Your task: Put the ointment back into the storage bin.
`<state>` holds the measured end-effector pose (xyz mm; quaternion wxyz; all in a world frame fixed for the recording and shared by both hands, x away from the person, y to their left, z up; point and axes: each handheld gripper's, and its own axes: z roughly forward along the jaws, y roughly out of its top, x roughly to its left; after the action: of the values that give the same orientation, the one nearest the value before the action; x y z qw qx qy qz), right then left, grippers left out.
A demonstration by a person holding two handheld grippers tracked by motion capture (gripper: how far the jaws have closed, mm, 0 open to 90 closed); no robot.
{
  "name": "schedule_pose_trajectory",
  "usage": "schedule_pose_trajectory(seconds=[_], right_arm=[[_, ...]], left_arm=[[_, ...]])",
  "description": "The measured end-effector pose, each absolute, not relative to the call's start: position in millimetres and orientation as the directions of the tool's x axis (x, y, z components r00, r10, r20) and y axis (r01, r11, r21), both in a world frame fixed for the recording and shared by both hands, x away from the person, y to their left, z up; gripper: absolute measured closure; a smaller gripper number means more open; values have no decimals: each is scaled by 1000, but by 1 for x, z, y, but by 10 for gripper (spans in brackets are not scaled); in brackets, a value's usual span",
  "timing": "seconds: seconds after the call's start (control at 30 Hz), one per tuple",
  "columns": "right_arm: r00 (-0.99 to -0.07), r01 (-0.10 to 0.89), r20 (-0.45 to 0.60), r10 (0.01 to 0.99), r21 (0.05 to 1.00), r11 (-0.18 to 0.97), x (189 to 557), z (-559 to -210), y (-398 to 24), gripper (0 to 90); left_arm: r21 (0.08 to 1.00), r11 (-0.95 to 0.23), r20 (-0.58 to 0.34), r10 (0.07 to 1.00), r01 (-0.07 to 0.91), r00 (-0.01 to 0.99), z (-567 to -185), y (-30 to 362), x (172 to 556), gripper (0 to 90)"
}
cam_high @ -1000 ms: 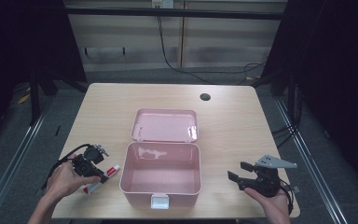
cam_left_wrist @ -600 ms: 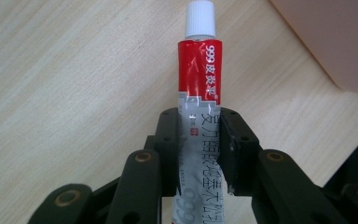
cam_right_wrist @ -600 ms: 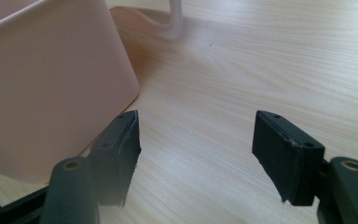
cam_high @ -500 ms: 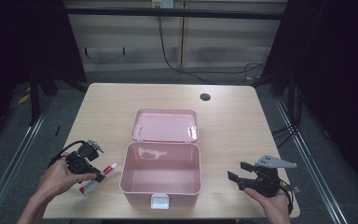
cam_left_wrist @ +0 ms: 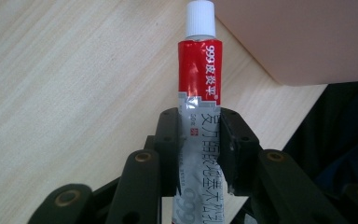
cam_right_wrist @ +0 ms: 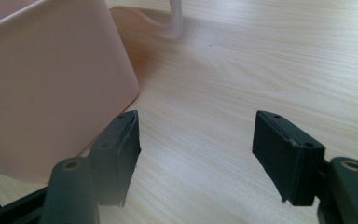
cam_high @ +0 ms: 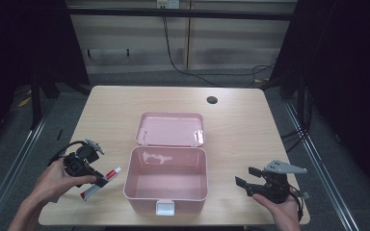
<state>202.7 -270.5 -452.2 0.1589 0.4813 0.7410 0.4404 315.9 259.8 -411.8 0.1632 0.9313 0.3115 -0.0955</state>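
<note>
A pink box (cam_high: 166, 201) stands open at the table's front middle, its lid (cam_high: 171, 130) laid back and its inside bare. Left of it, my left gripper (cam_high: 96, 181) is shut on a red-and-silver ointment tube (cam_high: 101, 183) with a white cap. In the left gripper view the tube (cam_left_wrist: 199, 88) runs up between the jaws, cap pointing toward the box wall (cam_left_wrist: 307, 37). My right gripper (cam_high: 244, 179) is open to the right of the box, just above the table. In the right gripper view its jaws stand wide apart (cam_right_wrist: 196, 154), the box wall (cam_right_wrist: 51, 84) at the left.
The wooden table (cam_high: 241, 134) has a round cable hole (cam_high: 212, 100) at the back right. Dark floor and metal rails run along both sides. Cables hang against the back wall.
My left gripper has pulled slightly back toward the left with the tube and tilted. The right gripper has stayed put.
</note>
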Motion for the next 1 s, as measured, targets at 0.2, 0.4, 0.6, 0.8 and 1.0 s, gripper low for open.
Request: schedule_pose_trajectory(seconds=[0.2, 0.4, 0.6, 0.8, 1.0], right_arm=[[-485, 579, 191, 854, 802, 150, 203, -452, -270, 318], [-486, 578, 191, 853, 803, 149, 203, -452, -271, 317], [-486, 578, 190, 853, 802, 151, 203, -452, -270, 315], [-487, 579, 195, 851, 802, 147, 203, -452, -270, 314], [-490, 580, 199, 848, 801, 147, 203, -452, -270, 302]], left_arm=[[247, -759, -300, 531, 602, 793, -405, 262, 314, 707], [244, -759, -303, 532, 604, 791, -399, 263, 312, 708], [285, -733, -287, 549, 617, 785, -390, 264, 310, 709], [297, -751, -276, 525, 591, 805, -377, 260, 308, 708], [299, -767, -273, 501, 567, 822, -364, 256, 306, 708]])
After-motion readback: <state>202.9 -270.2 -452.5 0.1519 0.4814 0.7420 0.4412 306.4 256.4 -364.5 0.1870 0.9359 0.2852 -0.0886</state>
